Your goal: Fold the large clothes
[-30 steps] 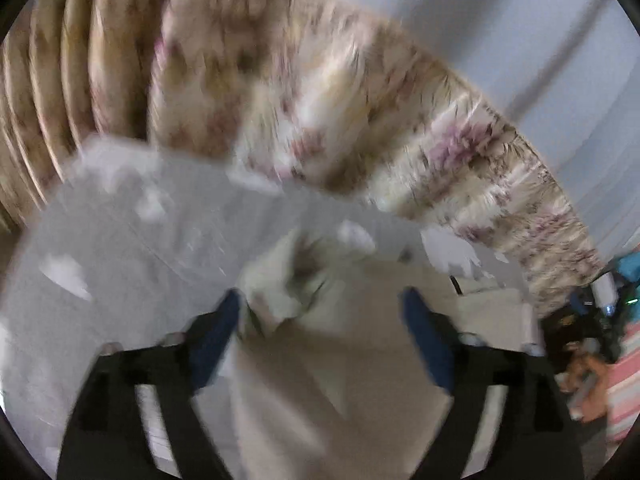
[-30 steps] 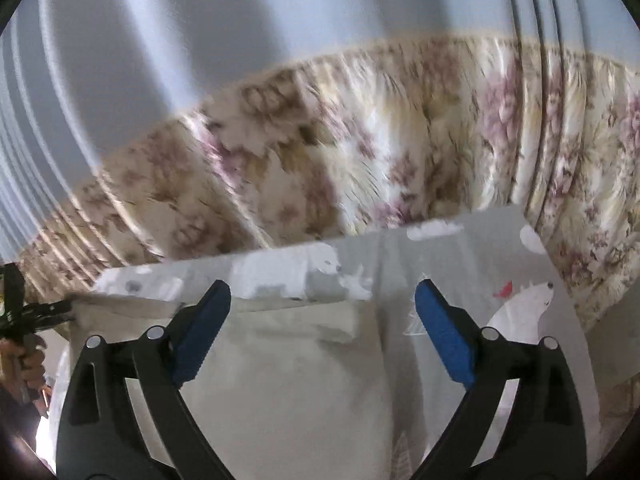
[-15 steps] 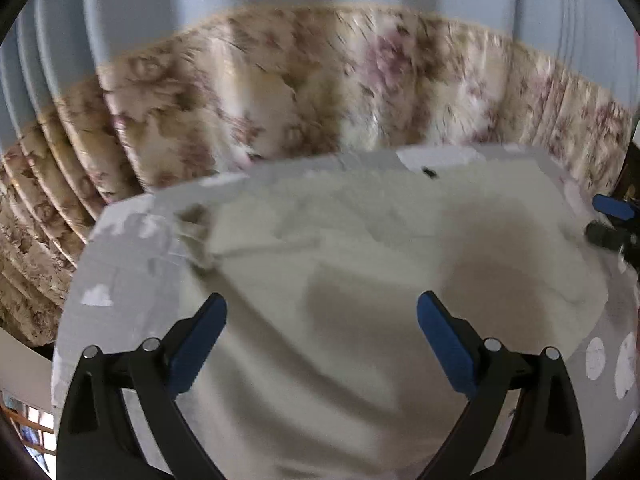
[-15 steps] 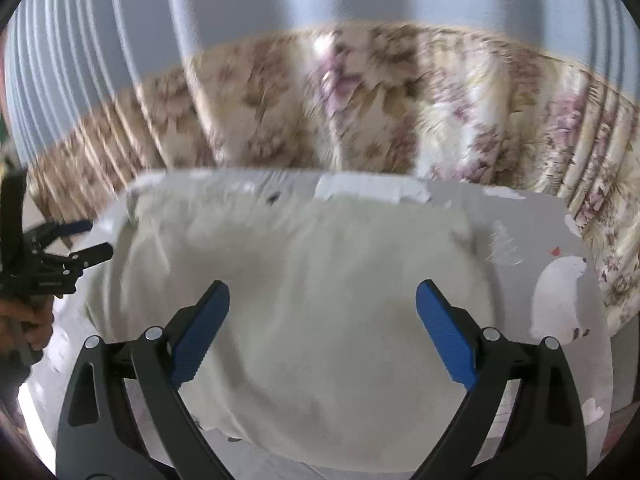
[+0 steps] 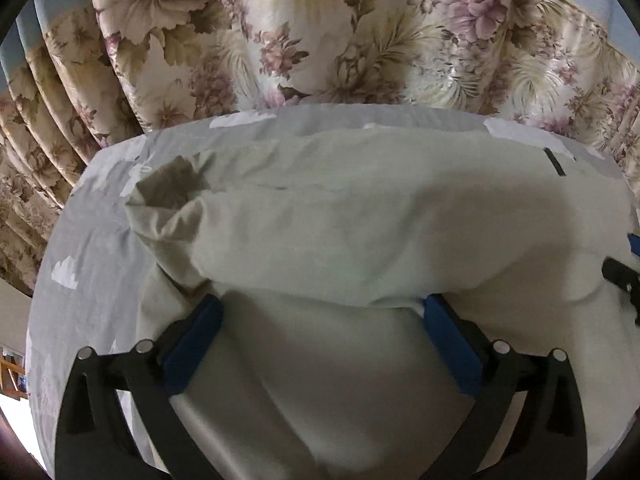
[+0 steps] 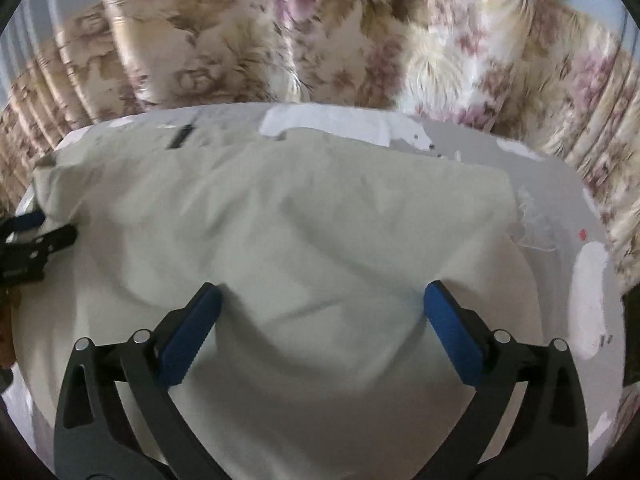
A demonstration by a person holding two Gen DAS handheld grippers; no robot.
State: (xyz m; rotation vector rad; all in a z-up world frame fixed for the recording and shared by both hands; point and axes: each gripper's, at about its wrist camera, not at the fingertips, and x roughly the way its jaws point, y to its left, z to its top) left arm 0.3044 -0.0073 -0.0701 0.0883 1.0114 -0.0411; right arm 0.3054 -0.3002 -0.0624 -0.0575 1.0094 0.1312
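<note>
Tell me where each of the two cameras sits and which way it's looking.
Left wrist: behind the left tool, angled down at the cream garment; the right tool shows at the right edge.
Right wrist: behind the right tool, angled down at the garment; the left tool shows at the left edge.
Shared: garment, bear-print sheet, floral curtain.

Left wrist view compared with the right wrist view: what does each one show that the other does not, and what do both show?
Only the left wrist view shows the open, tube-like end of a sleeve or leg of the pale cream garment, on its left side.

Only the right wrist view shows the white polar bear print and a small red mark on the grey bedsheet.

Both show the garment spread on the sheet, its small black tag, the floral curtain behind, and the other hand's tool at the frame edge.
</note>
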